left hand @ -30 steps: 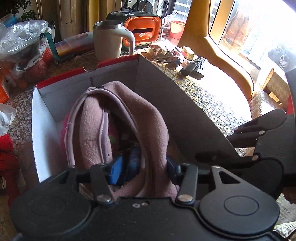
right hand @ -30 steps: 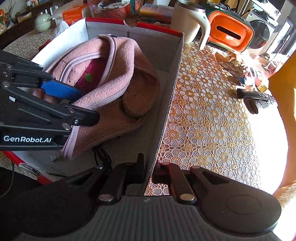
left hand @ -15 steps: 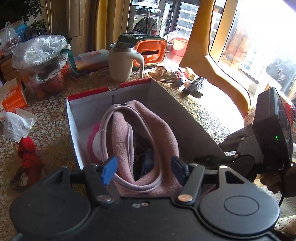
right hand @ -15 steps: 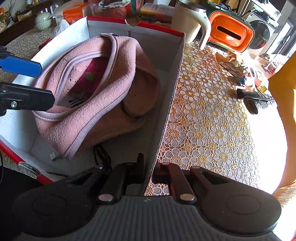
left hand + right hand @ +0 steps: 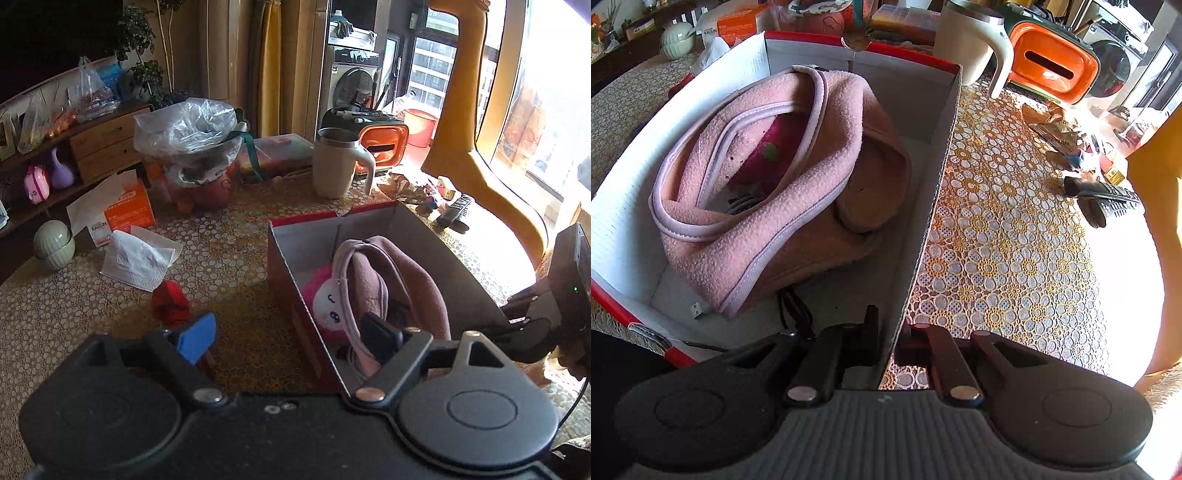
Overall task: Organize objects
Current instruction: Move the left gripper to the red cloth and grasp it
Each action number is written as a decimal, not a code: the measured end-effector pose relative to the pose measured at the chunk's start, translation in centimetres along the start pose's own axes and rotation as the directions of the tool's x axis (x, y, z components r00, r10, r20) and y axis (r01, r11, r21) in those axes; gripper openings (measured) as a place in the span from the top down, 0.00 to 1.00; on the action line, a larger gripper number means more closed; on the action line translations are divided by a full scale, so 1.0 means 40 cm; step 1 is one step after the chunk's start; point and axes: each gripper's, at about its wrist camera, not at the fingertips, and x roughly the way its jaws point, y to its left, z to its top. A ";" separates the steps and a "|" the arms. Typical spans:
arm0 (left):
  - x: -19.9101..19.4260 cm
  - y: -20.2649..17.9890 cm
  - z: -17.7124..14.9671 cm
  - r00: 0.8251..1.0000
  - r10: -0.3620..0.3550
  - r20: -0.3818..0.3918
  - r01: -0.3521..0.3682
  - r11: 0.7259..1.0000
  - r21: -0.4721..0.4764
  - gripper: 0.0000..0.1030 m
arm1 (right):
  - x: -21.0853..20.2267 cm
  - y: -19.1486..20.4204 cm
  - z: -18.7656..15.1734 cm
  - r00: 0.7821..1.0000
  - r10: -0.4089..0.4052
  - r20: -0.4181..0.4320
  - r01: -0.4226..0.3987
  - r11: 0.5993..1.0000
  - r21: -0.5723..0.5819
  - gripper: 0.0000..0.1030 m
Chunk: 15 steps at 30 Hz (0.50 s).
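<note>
Pink fleece bag (image 5: 783, 192) lying inside red-rimmed cardboard box (image 5: 934, 192), right gripper (image 5: 886, 336) pinching the box's near right wall, left gripper (image 5: 288, 334) jaws just spreading wide, empty, above the box's left wall

Open bench (image 5: 221, 266) at 10 o'clock, red cloth (image 5: 170, 302) and tissue (image 5: 136, 258) scattered there, box wall (image 5: 295, 306) blocking at 1 o'clock.

Left gripper (image 5: 286, 338) freshly spread, empty; right gripper (image 5: 888, 338) clamped.

One box (image 5: 369, 218) is holding one pink fleece bag (image 5: 783, 206) and one plush toy (image 5: 327, 299). One mug (image 5: 338, 166), one red cloth (image 5: 170, 302) and two remotes (image 5: 1102, 199) are lying outside.
</note>
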 end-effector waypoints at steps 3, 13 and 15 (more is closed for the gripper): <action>-0.014 0.037 -0.004 0.999 0.035 0.008 -0.035 0.999 -0.016 0.13 | 0.000 0.000 0.000 1.000 0.000 0.000 0.000 1.000 0.001 0.93; 0.008 0.117 -0.025 0.990 0.139 0.005 -0.138 0.989 -0.048 0.01 | 0.005 -0.002 -0.004 1.000 0.005 -0.005 -0.005 1.000 -0.002 0.92; 0.031 0.131 -0.034 0.988 0.156 -0.008 -0.157 0.986 -0.058 0.01 | 0.005 -0.003 -0.004 1.000 0.003 -0.005 -0.003 1.000 -0.003 0.92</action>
